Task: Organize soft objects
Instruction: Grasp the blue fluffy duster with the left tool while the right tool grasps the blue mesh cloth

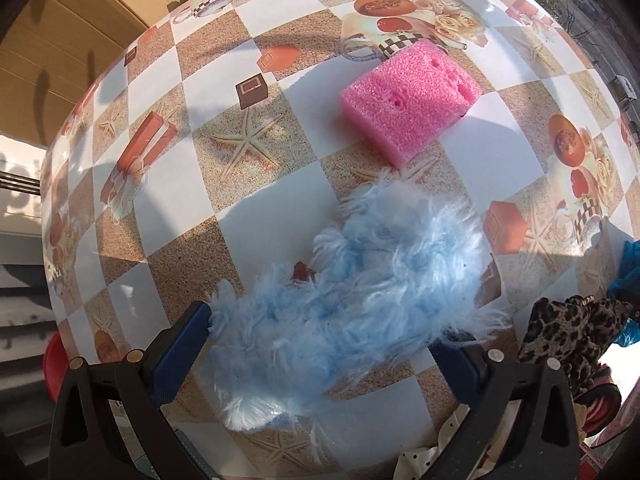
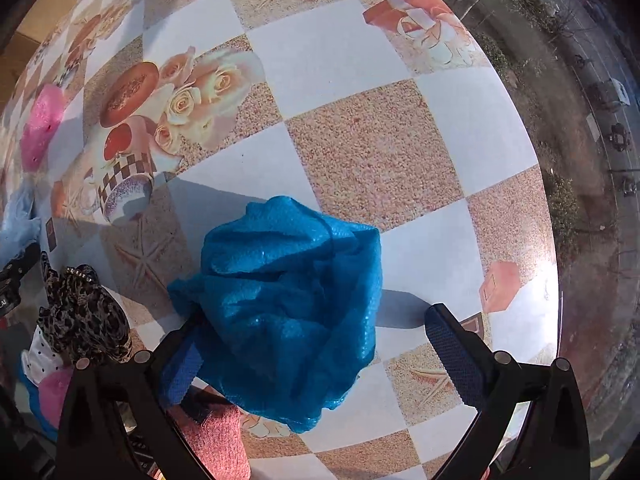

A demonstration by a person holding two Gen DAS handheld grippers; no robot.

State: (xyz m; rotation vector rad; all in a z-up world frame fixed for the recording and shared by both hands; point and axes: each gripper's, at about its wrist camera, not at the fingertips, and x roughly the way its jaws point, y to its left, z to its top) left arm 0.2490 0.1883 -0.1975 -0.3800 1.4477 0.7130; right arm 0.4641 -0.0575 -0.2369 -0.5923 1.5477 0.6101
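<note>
Tablecloth [image 1: 256, 216]: pink sponge [image 1: 412, 102] left, blue cloth [image 2: 288, 304] right

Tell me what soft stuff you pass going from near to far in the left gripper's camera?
Fluffy light blue fur piece between the left gripper's open fingers → pink foam sponge farther out on the patterned table.
</note>
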